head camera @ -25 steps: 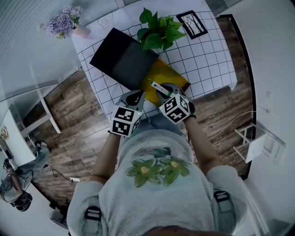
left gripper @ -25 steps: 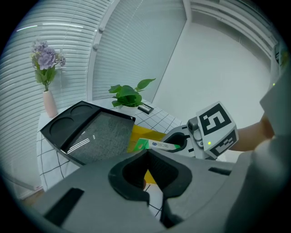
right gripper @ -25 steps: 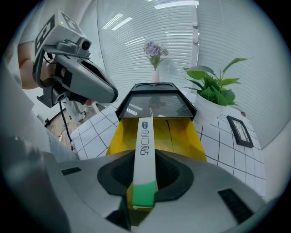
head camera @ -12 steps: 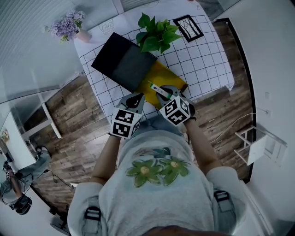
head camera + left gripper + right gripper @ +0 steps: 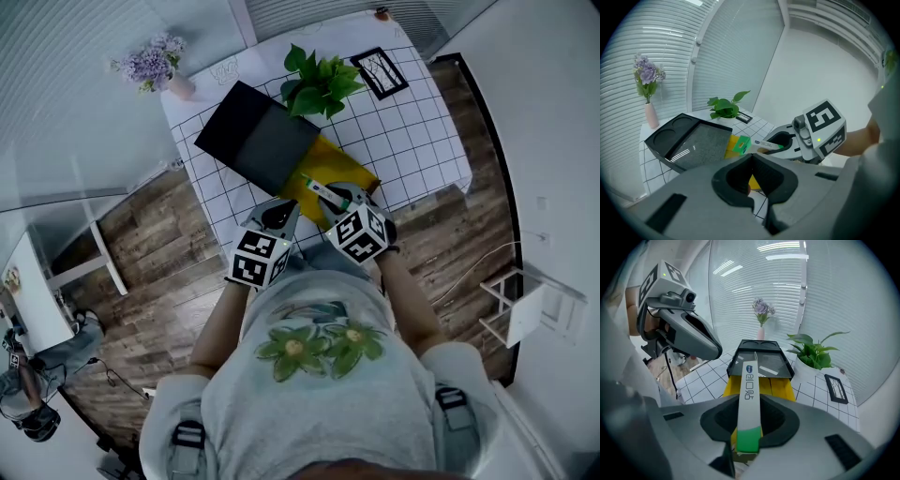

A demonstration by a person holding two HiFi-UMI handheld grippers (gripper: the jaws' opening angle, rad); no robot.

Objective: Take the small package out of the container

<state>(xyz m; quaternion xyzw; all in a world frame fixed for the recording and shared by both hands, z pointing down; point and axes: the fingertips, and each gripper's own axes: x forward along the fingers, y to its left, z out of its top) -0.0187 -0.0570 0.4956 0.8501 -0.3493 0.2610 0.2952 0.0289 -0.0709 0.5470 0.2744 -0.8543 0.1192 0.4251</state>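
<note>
White and green, the small package (image 5: 750, 376) is clamped lengthwise in the jaws of the right gripper (image 5: 749, 404), held over the near end of the yellow container (image 5: 349, 169). The left gripper (image 5: 751, 157) hangs just beside it, jaws closed on nothing. A black tray (image 5: 258, 141) (two round recesses at its far end) leans over the container on the grid-patterned tabletop (image 5: 412, 122); a potted plant (image 5: 319, 80) stands behind.

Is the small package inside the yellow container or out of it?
Out: the jaws of the right gripper clamp the small package, holding it in the air above the yellow container.
</note>
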